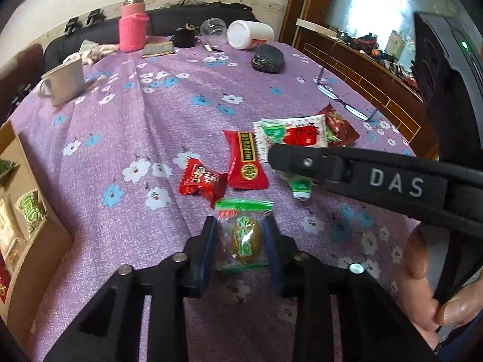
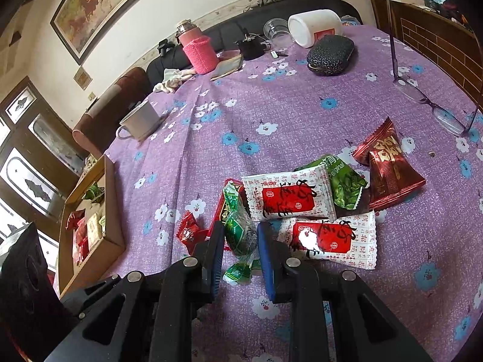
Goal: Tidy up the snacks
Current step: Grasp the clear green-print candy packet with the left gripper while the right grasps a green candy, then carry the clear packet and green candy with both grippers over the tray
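In the left wrist view my left gripper (image 1: 240, 241) is shut on a clear candy packet (image 1: 245, 238) with a green top and a brownish sweet inside, low over the purple tablecloth (image 1: 135, 126). My right gripper (image 2: 241, 241) is shut on a green-wrapped candy (image 2: 240, 229), whose twisted tail hangs below the pads. From the left wrist that same green candy (image 1: 299, 185) shows under a black right-gripper finger (image 1: 305, 161). Loose snacks lie around: a small red candy (image 1: 200, 181), a long red packet (image 1: 246, 163), two white-and-red packets (image 2: 288, 200) (image 2: 329, 242), a green packet (image 2: 347, 187) and a dark red pouch (image 2: 389, 172).
A cardboard box (image 2: 111, 211) holding several snacks sits at the table's left edge. Glasses (image 2: 434, 111) lie at the right. Farther back stand a white mug (image 2: 140, 120), a pink flask (image 2: 197, 48), a dark case (image 2: 330, 55), a tipped white jar (image 2: 314, 27) and a clear cup (image 2: 276, 31). A hand (image 1: 428, 286) shows at the right.
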Motion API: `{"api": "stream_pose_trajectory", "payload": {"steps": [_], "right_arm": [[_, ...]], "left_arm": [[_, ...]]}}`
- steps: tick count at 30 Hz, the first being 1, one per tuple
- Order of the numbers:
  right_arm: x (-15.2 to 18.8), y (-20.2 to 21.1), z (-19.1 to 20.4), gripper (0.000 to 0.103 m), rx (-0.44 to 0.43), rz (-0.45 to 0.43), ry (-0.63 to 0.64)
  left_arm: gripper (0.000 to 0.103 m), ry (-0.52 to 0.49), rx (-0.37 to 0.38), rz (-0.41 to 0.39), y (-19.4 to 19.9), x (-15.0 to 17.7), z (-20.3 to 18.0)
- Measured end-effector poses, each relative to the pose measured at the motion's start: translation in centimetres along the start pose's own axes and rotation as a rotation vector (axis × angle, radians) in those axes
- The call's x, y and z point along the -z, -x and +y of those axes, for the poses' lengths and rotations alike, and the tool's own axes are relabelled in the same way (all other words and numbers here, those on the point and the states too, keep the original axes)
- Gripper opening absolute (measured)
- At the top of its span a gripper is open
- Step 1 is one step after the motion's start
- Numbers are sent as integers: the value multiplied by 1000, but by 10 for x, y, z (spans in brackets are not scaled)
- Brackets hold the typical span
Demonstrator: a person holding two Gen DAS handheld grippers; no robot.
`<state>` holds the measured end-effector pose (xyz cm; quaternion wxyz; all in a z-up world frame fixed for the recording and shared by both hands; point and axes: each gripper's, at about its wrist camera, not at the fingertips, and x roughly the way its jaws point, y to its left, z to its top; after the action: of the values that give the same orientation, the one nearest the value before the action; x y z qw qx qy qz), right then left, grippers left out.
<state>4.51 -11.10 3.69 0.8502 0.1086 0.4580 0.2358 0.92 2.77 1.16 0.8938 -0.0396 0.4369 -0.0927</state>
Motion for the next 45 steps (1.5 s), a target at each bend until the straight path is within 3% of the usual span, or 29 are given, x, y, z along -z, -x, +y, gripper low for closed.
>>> {"api": "stream_pose_trajectory", "payload": {"steps": [14, 32, 45], "right_arm": [[3, 2, 13, 24, 3, -22, 54], [6, 4, 21, 24, 15, -40, 103], [7, 5, 22, 24, 16, -42, 107]], "left_arm": [[28, 80, -52, -76, 14, -5, 18], [28, 34, -205, -178, 35, -6, 12], [29, 34, -227, -192, 41, -5, 12]]}}
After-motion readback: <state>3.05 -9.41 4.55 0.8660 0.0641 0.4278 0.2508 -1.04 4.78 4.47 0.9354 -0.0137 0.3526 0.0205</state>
